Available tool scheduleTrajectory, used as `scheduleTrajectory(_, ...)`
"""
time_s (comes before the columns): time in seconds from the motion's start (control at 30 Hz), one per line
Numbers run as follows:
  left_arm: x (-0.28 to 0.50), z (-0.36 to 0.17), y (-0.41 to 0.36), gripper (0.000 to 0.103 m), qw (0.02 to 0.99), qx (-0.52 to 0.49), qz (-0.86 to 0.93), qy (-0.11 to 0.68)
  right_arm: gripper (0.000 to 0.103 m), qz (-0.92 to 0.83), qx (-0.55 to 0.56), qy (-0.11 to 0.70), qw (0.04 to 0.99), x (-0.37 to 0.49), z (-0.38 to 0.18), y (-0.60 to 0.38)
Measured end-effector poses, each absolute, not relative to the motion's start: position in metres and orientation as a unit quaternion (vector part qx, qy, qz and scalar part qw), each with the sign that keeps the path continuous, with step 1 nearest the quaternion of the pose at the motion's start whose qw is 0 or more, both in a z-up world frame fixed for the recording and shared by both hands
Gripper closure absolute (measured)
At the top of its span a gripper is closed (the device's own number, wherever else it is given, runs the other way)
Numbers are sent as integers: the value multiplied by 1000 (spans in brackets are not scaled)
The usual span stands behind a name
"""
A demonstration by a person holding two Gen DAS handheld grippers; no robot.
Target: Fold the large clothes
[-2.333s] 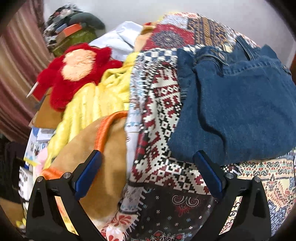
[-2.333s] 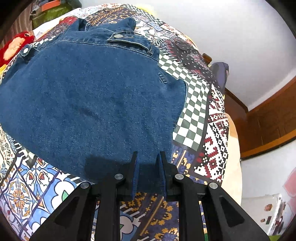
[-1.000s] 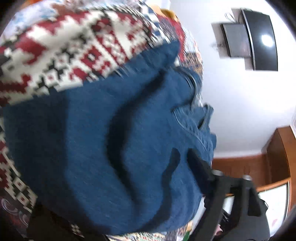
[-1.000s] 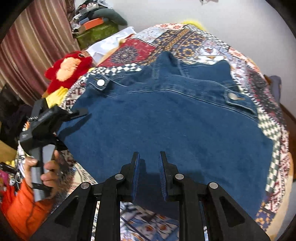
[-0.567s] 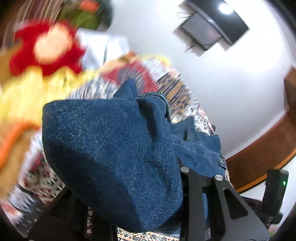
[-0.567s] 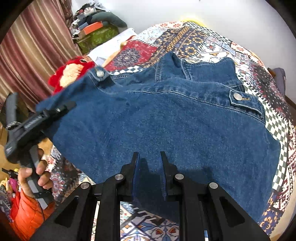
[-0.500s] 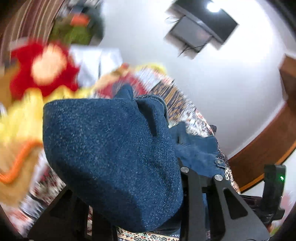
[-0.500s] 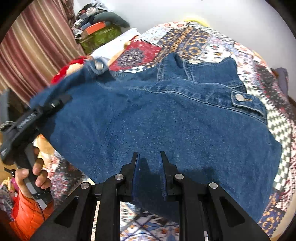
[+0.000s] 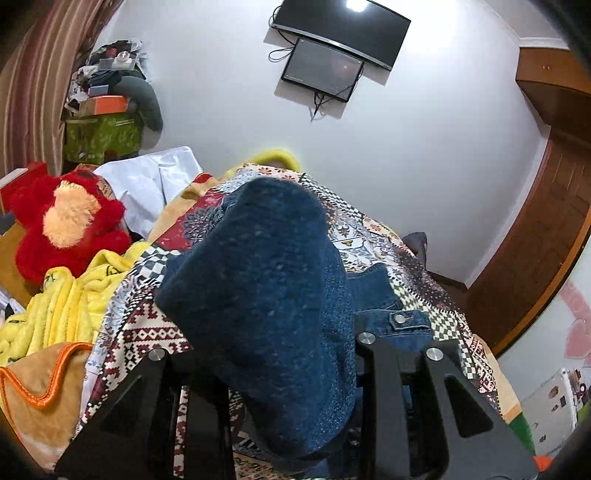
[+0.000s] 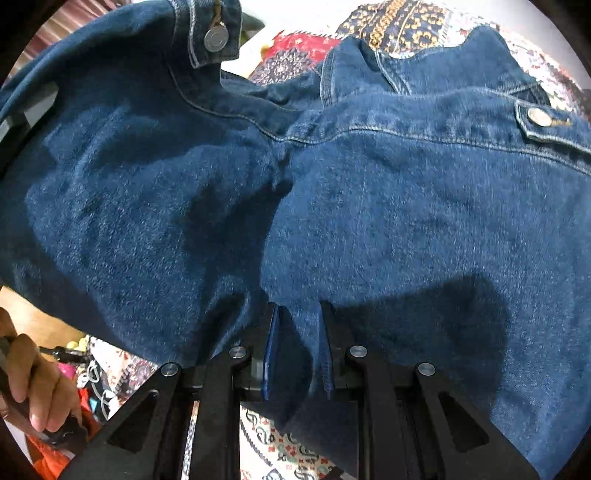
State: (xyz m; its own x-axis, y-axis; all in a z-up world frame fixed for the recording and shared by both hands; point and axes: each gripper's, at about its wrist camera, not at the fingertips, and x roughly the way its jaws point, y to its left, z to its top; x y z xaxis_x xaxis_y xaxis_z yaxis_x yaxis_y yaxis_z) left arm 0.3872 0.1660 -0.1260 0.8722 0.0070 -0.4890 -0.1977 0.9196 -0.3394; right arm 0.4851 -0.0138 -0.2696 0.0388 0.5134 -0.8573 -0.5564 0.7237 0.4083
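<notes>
Across the lower centre of the right wrist view, the right gripper [image 10: 297, 339] is clamping a thick fold of the denim jacket [image 10: 406, 206], its two blue-lined fingers pressing the hem from either side with cloth bunching between them. Denim is filling nearly the whole of that frame: one flap with a metal snap button [image 10: 216, 38] is rising toward the upper left, a second buttoned tab is sitting at the upper right, and a deep crease is running down the middle toward the gripper. At the lower left edge, the person's left hand [image 10: 35, 384] is wrapping around a dark handle, with an orange sleeve showing just below it. In the left wrist view, the left gripper [image 9: 273, 354] is pinching another part of the jacket, and a dark blue mound of cloth is draping over it and hiding the fingertips, so only the black arms are showing on both sides. Beyond that mound, the rest of the jacket is lying on the patchwork bedspread [image 9: 373, 236]. Toward the left of the frame, a red plush toy [image 9: 66, 221] is resting beside a yellow blanket [image 9: 62, 306], and a wall-mounted screen [image 9: 340, 33] is hanging at the upper centre.
</notes>
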Motion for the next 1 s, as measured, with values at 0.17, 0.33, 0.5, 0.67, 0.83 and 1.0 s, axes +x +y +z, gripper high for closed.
scheduleTrajectory(0.17, 401, -110, 140, 74, 957, -160, 25, 240, 87, 370, 40, 639, 673, 502, -259, -52)
scheduleTrajectory(0.33, 420, -91, 93, 74, 963, -120, -12, 241, 87, 331, 32, 585, 740, 498, -218, -133)
scheduleTrajectory(0.5, 442, -80, 6, 74, 966, -48, -73, 245, 87, 248, 16, 565, 787, 483, -194, -229)
scheduleTrajectory(0.67, 445, -117, -84, 74, 945, 54, -131, 296, 87, 184, 33, 551, 813, 464, -170, -300)
scheduleTrajectory(0.83, 433, -175, -130, 73, 893, 106, -197, 391, 87, 166, 44, 535, 827, 434, -152, -336)
scheduleTrajectory(1.0, 430, -200, -126, 67, 860, 57, -216, 459, 87, 167, 53, 529, 830, 417, -146, -346)
